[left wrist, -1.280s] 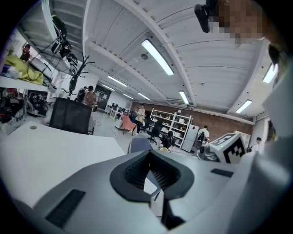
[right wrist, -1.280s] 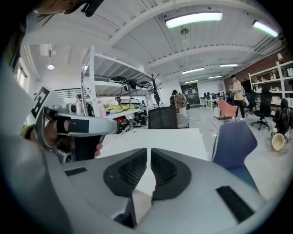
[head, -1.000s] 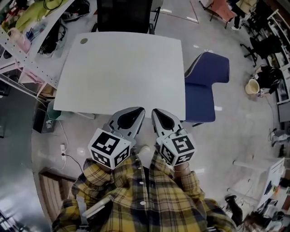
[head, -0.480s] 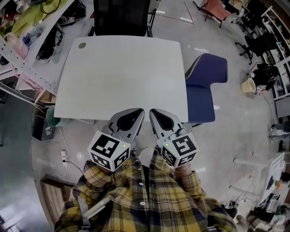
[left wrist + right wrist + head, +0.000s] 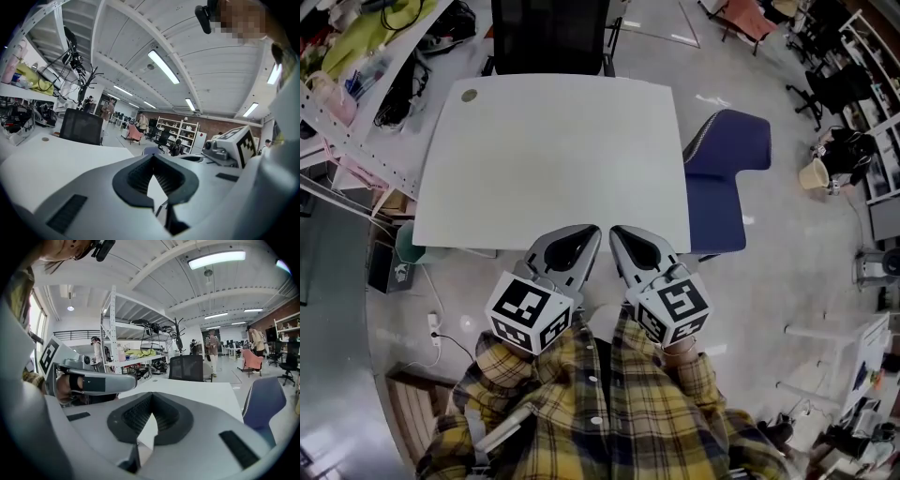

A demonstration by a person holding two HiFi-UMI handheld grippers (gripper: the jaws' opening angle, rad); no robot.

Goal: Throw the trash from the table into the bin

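Left claw [image 5: 584, 232]: jaws closed tip to tip, nothing between the pads. Right claw [image 5: 625, 234]: same, pressed together and empty. The two are side by side, close to the plaid shirt [image 5: 600, 403], with their tips over the near edge of the tabletop [image 5: 553, 159]. The white tabletop carries no trash that I can see; the only mark on it is a small round disc [image 5: 469, 95] at the far left corner, which looks like a fitting, not litter. A green container [image 5: 406, 246], probably the bin, sits on the floor just under the near left corner of the tabletop, partly hidden, so its contents cannot be read. A blue chair [image 5: 722, 178] stands at the right edge and a black chair [image 5: 548, 33] at the far side. Judgement: the clearing looks finished, with nothing left to pick up.
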